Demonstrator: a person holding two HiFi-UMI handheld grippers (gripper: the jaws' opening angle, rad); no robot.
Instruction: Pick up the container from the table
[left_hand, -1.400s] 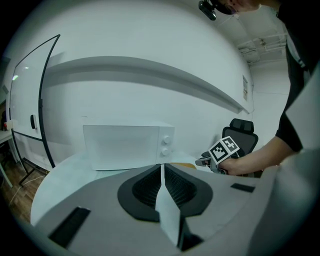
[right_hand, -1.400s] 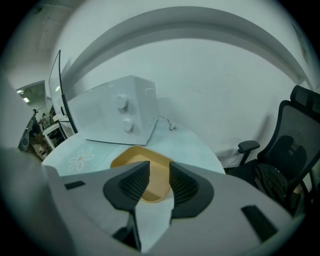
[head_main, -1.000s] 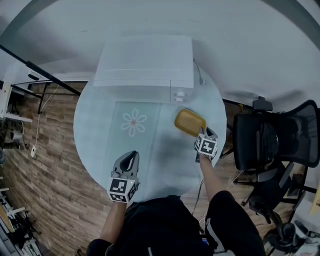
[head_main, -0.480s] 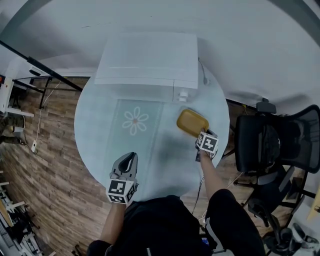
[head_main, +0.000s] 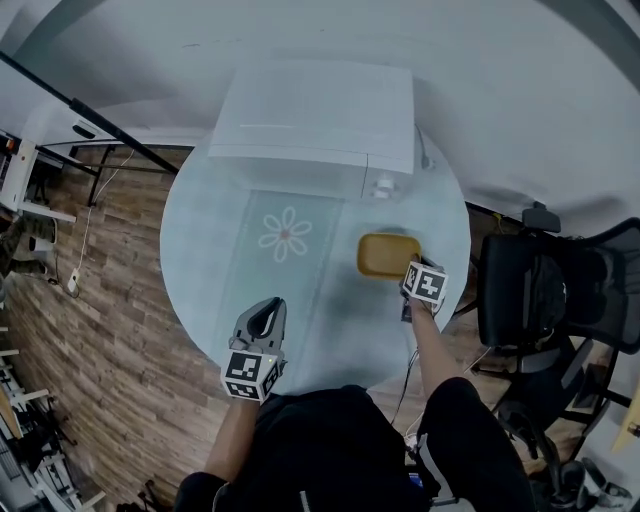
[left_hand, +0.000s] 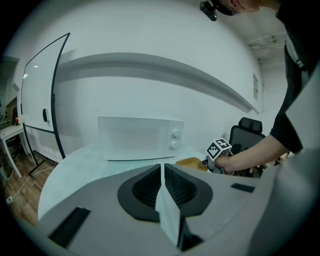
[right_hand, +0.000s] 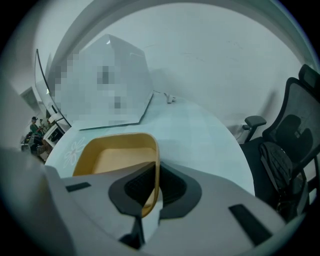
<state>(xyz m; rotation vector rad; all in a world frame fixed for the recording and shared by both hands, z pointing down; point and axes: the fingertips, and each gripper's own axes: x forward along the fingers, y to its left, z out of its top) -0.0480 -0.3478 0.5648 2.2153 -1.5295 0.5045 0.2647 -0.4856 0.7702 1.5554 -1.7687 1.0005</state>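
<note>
A shallow yellow container (head_main: 388, 255) rests at the right side of the round glass table (head_main: 205, 240). My right gripper (head_main: 414, 272) is shut on the container's near right rim; in the right gripper view the yellow wall (right_hand: 156, 172) runs between the closed jaws and the open tray (right_hand: 112, 157) spreads left. My left gripper (head_main: 262, 322) hovers over the table's near edge, shut on nothing. From the left gripper view (left_hand: 163, 187) the container (left_hand: 191, 163) and right gripper (left_hand: 218, 150) show at the right.
A white microwave (head_main: 320, 125) stands at the table's back. A flower-printed mat (head_main: 285, 240) lies mid-table. A black office chair (head_main: 545, 300) stands to the right of the table. Wooden floor and a metal rack (head_main: 40, 200) are to the left.
The container has turned from slanted to level across the view and sits a little lower, with the right gripper still on its rim. The left gripper holds its place.
</note>
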